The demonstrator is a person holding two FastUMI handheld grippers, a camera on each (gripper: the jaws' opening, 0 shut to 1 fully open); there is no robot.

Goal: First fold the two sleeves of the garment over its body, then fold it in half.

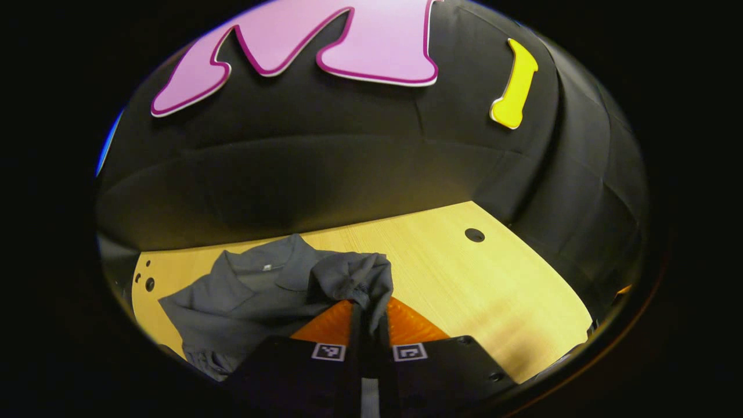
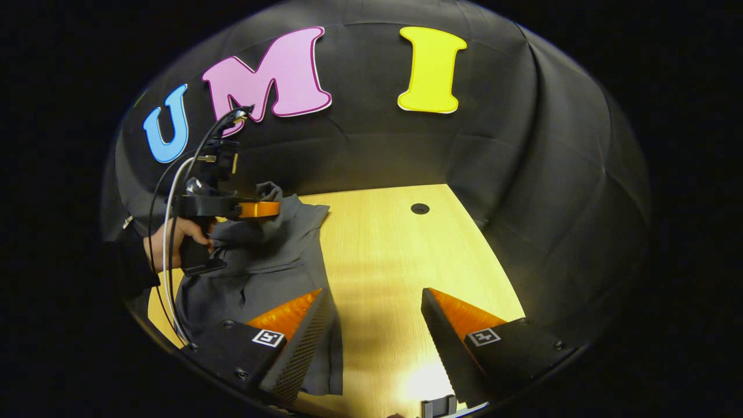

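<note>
Garment (image 1: 255, 302) is a grey shirt lying on the wooden table (image 1: 464, 290), toward its left side, collar toward the booth wall. From the left gripper view I read the left gripper (image 1: 368, 316) as clenched on a bunched sleeve (image 1: 354, 276): both fingers are together with the grey cloth pinched between them, and the cuff end is lifted above the shirt body.

The right gripper view gives me what that one can't: the left gripper (image 2: 261, 209) from the side, held in a hand (image 2: 174, 235) with a dark sleeve, cables looping off it, cloth draped up to its orange fingers. The right gripper (image 2: 374, 325) is spread wide, holding nothing, its left finger over the shirt's edge and its right finger over bare table.

I can't make out the other sleeve. The shirt's lower hem is cut off behind the fingers in both views.
</note>
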